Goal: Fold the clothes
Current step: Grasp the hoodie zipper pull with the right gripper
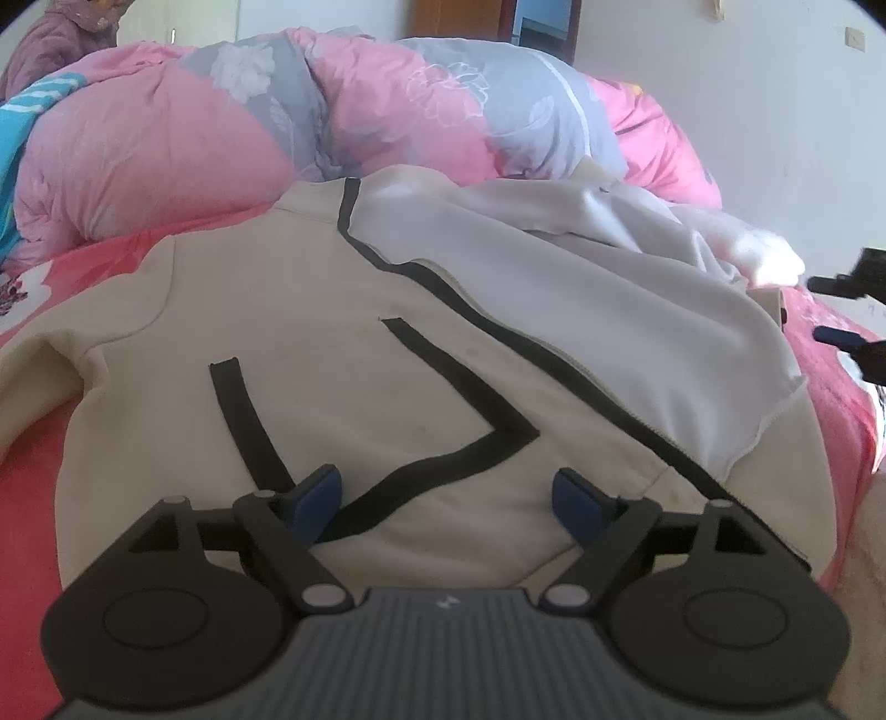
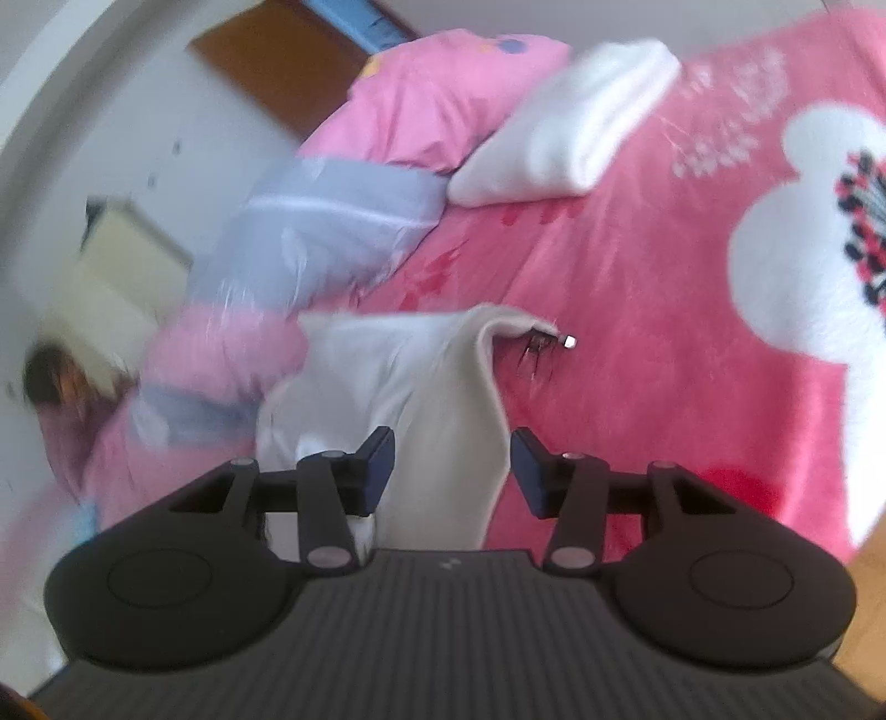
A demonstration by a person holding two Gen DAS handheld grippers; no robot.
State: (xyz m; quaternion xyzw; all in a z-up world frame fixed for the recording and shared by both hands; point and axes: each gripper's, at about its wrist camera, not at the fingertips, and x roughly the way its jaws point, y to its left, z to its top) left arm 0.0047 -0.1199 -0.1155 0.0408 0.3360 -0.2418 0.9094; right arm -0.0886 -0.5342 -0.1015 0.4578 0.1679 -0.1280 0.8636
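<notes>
A cream jacket (image 1: pixel 310 343) with black trim lies spread on the pink bed. Its right front panel is folded back and shows the white lining (image 1: pixel 581 288). My left gripper (image 1: pixel 446 501) is open just above the jacket's lower hem, with nothing between its jaws. My right gripper (image 2: pixel 451 468) is open, with a cream part of the jacket (image 2: pixel 443 410) running between its blue pads (image 2: pixel 382 465); the pads stand apart from the cloth. The right gripper also shows at the right edge of the left wrist view (image 1: pixel 847 332).
A pink and grey floral quilt (image 1: pixel 332 111) is bunched along the far side of the bed. A folded white garment (image 2: pixel 576 116) lies on the pink sheet (image 2: pixel 664 277). A person in a mauve coat (image 1: pixel 55 44) is at the far left. A wooden door (image 2: pixel 288 66) is behind.
</notes>
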